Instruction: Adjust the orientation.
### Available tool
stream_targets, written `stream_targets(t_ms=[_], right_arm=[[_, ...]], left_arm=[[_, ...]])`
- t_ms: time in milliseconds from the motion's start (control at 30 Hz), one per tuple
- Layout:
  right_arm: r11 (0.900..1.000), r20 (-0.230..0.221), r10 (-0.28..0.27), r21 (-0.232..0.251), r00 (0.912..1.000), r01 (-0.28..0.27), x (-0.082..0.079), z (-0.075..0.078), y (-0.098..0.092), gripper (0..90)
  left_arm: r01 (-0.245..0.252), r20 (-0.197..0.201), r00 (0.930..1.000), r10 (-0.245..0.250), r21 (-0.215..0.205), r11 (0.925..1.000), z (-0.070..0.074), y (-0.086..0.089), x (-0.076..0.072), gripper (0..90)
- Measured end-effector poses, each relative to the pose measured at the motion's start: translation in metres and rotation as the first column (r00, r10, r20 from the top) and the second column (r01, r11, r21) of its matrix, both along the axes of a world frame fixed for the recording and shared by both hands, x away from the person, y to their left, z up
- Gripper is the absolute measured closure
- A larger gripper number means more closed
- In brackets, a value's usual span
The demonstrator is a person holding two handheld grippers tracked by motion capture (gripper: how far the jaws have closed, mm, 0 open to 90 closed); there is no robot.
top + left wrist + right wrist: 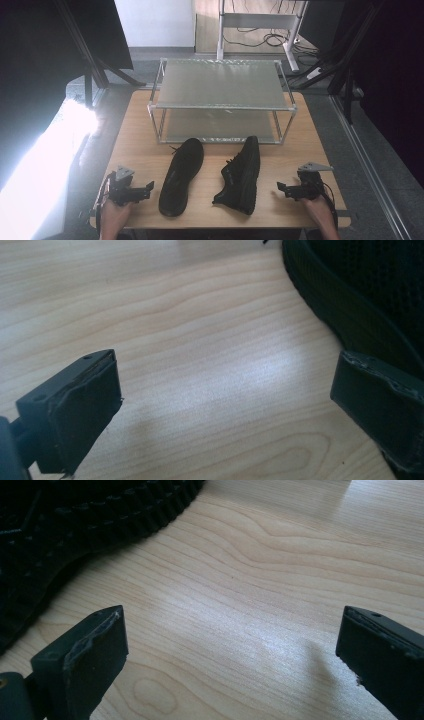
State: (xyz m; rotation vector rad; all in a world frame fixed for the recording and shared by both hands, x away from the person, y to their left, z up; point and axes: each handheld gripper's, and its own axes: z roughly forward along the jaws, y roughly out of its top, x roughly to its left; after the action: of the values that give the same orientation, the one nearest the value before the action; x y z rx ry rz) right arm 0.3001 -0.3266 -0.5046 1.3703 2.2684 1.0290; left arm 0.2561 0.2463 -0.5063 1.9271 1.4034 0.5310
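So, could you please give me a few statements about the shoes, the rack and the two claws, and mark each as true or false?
1. Two black shoes lie on the table in front of the rack. True.
2. The left shoe sits on the rack's top shelf. False: both shelves are bare, and it lies on the table.
3. The left claw is open, with nothing between its jaws. True.
4. The right claw is clamped on the right shoe. False: it is open and apart from the shoe.
5. The right shoe lies tipped on its side, with its treaded sole showing in the right gripper view. True.
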Motion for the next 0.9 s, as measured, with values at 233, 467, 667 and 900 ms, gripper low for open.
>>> stream_targets(t_ms=[233, 467, 667, 900], right_arm=[[1.000, 0.004, 0.008, 0.005, 1.0000, -0.008, 0.0001, -0.0009, 0.0002, 0.4], [1.000, 0.018, 0.017, 0.024, 0.9997, -0.017, 0.0003, -0.0011, 0.0008, 0.3], [1.000, 0.029, 0.014, 0.025, 0.9995, -0.015, 0.0001, -0.0008, 0.0007, 0.3], [1.000, 0.034, 0.012, 0.023, 0.9993, -0.013, 0.0002, -0.0003, 0.0008, 0.3]], left_arm=[[-0.010, 0.012, 0.9999, 0.010, 0.013, 0.9999, 0.0010, 0.0007, -0.0008, 0.0], [-0.018, -0.023, 0.9995, 0.019, 0.034, 0.9993, 0.0008, 0.0002, 0.0003, 0.0], [-0.019, -0.054, 0.9983, 0.023, 0.071, 0.9973, 0.0015, -0.0027, 0.0010, 0.0], [-0.017, -0.068, 0.9974, 0.022, 0.075, 0.9971, 0.0035, -0.0028, 0.0005, 0.0]])
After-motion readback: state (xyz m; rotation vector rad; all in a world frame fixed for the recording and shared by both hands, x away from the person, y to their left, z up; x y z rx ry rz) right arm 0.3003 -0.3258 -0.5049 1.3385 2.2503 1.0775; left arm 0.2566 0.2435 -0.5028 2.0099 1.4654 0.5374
